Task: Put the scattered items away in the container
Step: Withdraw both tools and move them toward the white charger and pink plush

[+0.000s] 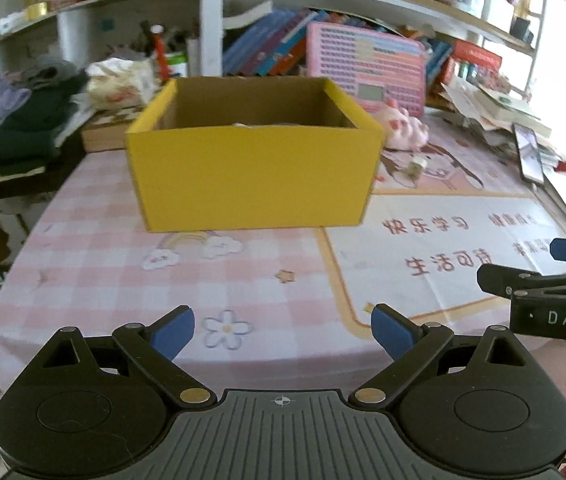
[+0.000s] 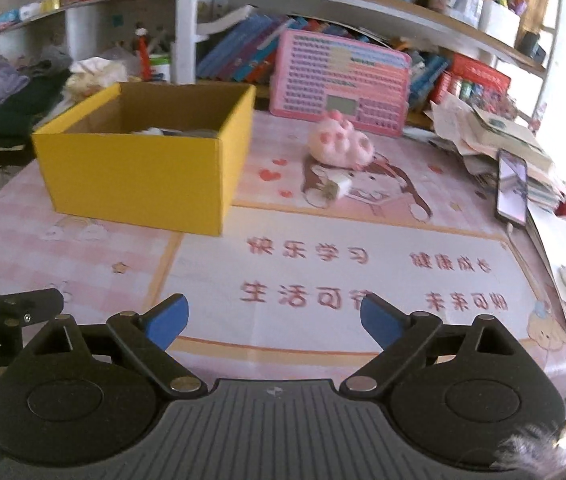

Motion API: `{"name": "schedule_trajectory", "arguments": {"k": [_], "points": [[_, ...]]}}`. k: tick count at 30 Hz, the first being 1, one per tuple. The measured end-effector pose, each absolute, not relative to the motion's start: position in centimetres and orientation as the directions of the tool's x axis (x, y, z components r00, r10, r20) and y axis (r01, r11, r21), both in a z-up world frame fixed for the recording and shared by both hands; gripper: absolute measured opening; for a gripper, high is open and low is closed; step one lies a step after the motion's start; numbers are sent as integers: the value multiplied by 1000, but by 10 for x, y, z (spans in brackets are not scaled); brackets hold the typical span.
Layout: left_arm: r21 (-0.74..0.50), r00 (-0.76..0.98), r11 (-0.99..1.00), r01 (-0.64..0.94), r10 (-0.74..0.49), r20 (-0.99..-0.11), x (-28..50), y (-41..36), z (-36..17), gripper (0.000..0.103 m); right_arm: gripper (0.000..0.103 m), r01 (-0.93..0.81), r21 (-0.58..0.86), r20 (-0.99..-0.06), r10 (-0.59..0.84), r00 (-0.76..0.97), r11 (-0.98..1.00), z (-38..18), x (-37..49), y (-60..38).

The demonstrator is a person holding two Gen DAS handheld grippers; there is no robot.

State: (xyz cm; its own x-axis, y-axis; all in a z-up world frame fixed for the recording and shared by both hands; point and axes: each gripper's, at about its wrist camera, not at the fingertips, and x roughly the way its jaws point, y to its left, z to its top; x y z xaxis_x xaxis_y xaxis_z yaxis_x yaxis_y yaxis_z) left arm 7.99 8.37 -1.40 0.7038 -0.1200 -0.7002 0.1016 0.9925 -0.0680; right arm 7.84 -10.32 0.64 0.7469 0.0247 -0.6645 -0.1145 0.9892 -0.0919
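- We are holding the left gripper [image 1: 283, 330] and right gripper [image 2: 274, 320] with jaws spread apart, gripping nothing.
- We are seeing the yellow box [image 1: 251, 176] ahead of both, the pink plush [image 2: 341, 142] and small white charger [image 2: 337, 189] lying ahead of the right gripper, outside the box.

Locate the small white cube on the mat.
In the right wrist view the small white cube lies just in front of the pink plush toy, right of the yellow box.
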Motion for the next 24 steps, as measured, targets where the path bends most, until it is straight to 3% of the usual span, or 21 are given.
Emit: {"name": "schedule_trajectory", "arguments": {"k": [24], "points": [[-80, 572, 927, 367, -293, -767, 156, -74, -32, 97, 94, -8, -61, -725, -39, 688, 998, -18, 156, -242]]}}
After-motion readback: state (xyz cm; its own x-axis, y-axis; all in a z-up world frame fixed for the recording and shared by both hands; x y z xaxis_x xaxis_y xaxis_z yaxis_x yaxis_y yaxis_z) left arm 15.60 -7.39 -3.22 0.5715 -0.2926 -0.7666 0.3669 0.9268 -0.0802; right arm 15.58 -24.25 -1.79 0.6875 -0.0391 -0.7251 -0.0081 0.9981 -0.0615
